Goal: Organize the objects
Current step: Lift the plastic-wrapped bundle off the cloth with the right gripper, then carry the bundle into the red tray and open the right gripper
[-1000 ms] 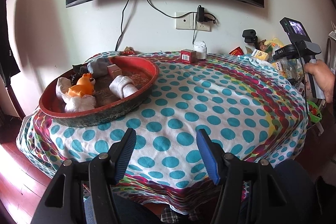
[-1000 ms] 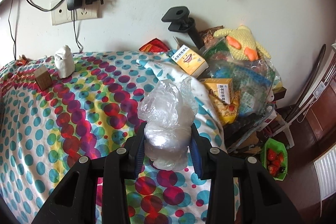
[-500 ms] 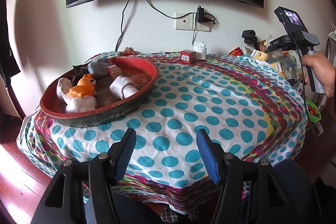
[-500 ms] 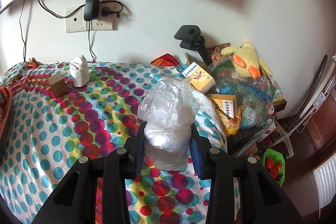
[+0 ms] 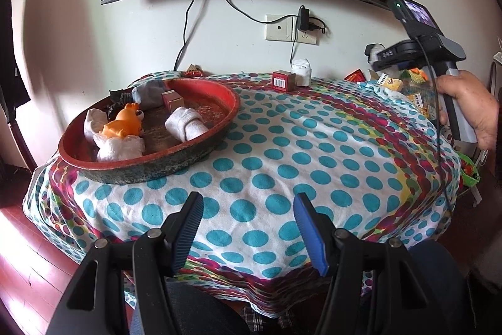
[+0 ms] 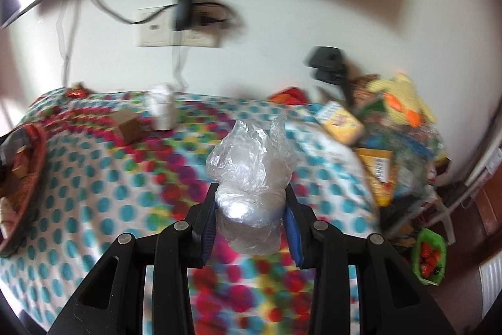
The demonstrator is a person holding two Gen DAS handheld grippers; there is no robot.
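My right gripper (image 6: 251, 203) is shut on a crumpled clear plastic bag (image 6: 251, 175) and holds it above the polka-dot tablecloth (image 6: 103, 193). In the left wrist view a hand holds that right gripper (image 5: 376, 52) at the far right of the table. My left gripper (image 5: 248, 206) stands open near the table's front edge with nothing between its fingers. A round red tray (image 5: 219, 124) at the left holds rolled white socks (image 5: 185, 121), an orange toy (image 5: 122, 124), a grey cloth and a small box.
A red box (image 5: 282, 80) and a white rolled cloth (image 5: 301, 72) stand at the table's far edge below a wall socket. Boxes, packets and a yellow plush toy (image 6: 404, 102) pile up at the right. A green basket of strawberries (image 6: 429, 255) sits low at the right.
The right gripper with the bag has moved left and a little up over the table, so the tray's edge now enters its view. The left gripper has stayed still.
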